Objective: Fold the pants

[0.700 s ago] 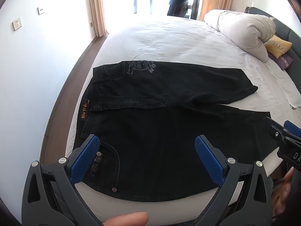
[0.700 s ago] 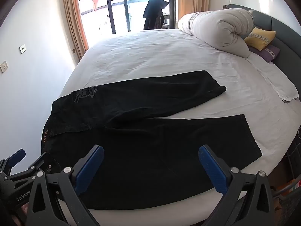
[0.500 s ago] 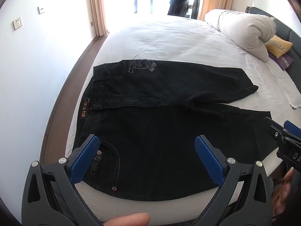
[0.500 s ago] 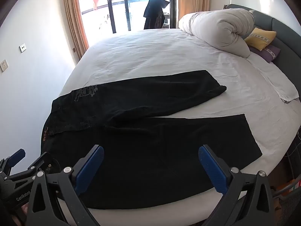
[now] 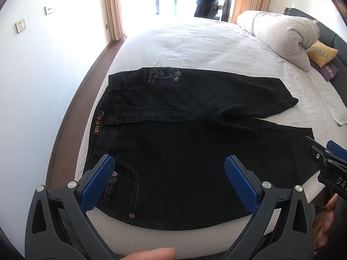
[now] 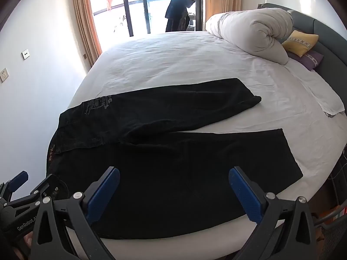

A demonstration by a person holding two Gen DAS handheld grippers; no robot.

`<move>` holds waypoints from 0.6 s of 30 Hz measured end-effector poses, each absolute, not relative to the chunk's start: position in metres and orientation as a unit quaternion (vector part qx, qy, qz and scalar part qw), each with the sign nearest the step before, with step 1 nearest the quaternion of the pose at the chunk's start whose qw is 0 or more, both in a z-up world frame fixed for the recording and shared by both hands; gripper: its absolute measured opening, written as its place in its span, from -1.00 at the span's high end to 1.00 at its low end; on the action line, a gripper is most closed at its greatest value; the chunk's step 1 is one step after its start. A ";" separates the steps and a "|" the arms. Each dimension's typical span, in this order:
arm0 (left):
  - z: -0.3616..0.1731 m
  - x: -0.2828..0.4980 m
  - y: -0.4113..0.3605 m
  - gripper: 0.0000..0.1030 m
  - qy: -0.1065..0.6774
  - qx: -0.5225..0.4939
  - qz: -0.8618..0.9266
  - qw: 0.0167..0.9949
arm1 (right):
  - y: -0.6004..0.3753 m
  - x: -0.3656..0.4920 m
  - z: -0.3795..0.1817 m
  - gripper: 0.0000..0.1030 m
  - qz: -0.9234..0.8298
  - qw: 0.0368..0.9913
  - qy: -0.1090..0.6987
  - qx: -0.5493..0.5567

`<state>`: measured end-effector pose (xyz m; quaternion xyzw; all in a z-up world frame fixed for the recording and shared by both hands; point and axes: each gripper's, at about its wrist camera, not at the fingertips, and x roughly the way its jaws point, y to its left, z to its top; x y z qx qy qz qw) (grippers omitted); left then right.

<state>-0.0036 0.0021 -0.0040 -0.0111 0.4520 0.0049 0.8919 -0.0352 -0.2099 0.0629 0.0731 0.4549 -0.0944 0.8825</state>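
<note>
Bare white bed (image 6: pixel 173 60) sheet beyond pants (image 6: pixel 173 162): open passage. Rolled duvet (image 6: pixel 249 28) and pillows (image 6: pixel 300 42) block far right by headboard (image 6: pixel 325 34). Wall (image 5: pixel 43 75) close along left edge. Gap between two trouser legs clear on right.

You have a wide bed (image 6: pixel 195 65) with a white sheet in front of you. At its far right a rolled white duvet (image 6: pixel 253 28) lies against the grey headboard (image 6: pixel 325 36). Just beside the duvet you see a yellow cushion (image 6: pixel 301 42) resting on a purple cushion (image 6: pixel 311 59). A folded white cloth (image 6: pixel 329 103) lies at the right edge of the bed. Beyond the bed, tan curtains (image 6: pixel 83 19) frame a glass door (image 6: pixel 138 6), where a dark garment (image 6: pixel 179 13) hangs. Two wall sockets (image 5: pixel 21 25) sit on the white wall to your left.
</note>
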 end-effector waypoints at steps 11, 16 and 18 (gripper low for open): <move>-0.008 -0.003 0.002 -1.00 0.454 -0.013 0.005 0.891 | -0.209 -0.038 0.061 -1.00 -0.094 0.881 0.457 0.073; -0.008 -0.003 0.002 -1.00 0.454 -0.013 0.005 0.891 | -0.208 -0.039 0.058 -1.00 -0.092 0.881 0.459 0.072; -0.008 -0.003 0.002 -1.00 0.454 -0.013 0.005 0.891 | -0.208 -0.039 0.057 -1.00 -0.092 0.880 0.460 0.072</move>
